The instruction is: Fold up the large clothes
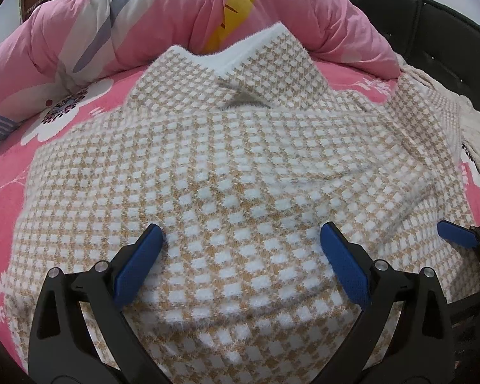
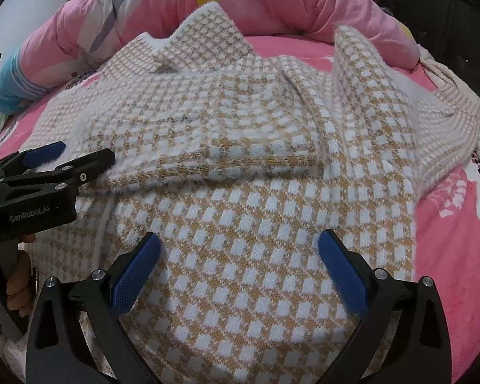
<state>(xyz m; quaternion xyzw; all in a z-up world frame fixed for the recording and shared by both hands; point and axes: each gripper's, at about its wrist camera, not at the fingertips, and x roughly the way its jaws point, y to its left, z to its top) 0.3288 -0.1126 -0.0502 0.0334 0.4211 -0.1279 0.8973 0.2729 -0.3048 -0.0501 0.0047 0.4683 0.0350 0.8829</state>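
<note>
A: Nearest the lens: left tool, blue pads spread wide, nothing between them, over the checked knit sweater.

B: Right tool?

A: Also wide apart, gripping nothing, above the sweater's lower part. The left tool shows at that view's left edge, at the edge of a folded-over flap.

B: Sweater location?

A: Spread on the pink floral bedsheet, one sleeve rumpled toward the right. Pink quilt heaped behind, with a yellow carrot print; black headboard at far right.
</note>
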